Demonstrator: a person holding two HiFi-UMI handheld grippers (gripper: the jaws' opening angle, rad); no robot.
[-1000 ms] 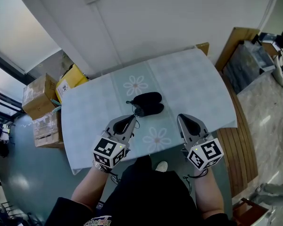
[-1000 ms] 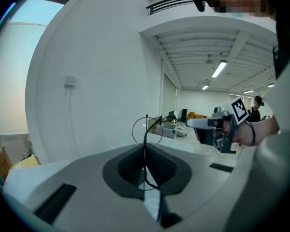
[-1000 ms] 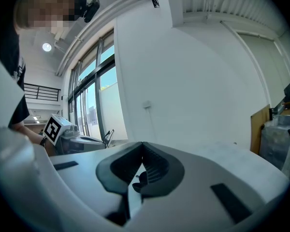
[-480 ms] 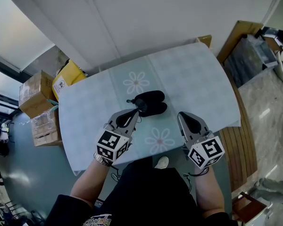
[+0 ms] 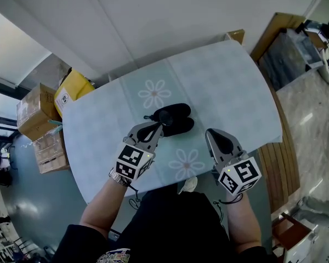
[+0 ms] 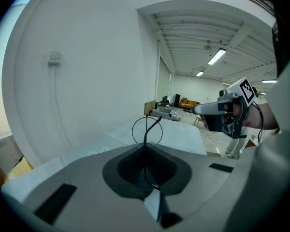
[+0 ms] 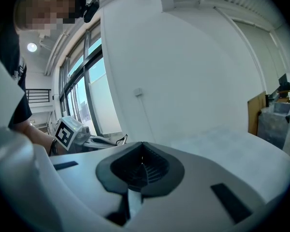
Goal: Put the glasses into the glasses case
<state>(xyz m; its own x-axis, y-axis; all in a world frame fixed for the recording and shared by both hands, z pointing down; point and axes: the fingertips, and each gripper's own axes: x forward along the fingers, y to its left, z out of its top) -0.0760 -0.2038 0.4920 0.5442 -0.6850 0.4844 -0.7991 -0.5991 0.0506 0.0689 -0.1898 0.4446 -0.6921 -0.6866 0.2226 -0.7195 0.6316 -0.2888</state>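
A white-walled room, head view: a table under a pale flowered cloth fills the middle, with cardboard boxes stacked on the floor at its 9 o'clock.

The black glasses case lies near the table's centre. It shows as two dark halves side by side, which I read as lying open.

My left gripper sits just at the case's 7 o'clock. In the left gripper view its jaws are pressed together on the glasses. This is a thin wire frame, with one round lens rim and a curved arm standing up out of the pinch.

My right gripper hangs at the case's 4 o'clock, apart from it. Its own view shows the jaws closed on nothing.

The risks, as I judge them, largest first:

- **The case sliding.** Nothing holds it. It looks light and the cloth is smooth, so a push from the frame could slide it away or tip a half shut. Bracing it with the idle right gripper would guard against that.
- **The frame turning in the grip.** It is pinched at only a narrow spot, so it could pivot or slip as I tilt it down and land askew across the rim.
- **The raised arm catching.** It could snag the case's edge and bend, or keep the frame from seating. I cannot tell whether the arms are fully folded.
- **Squeezing too hard.** That could warp wire this thin.
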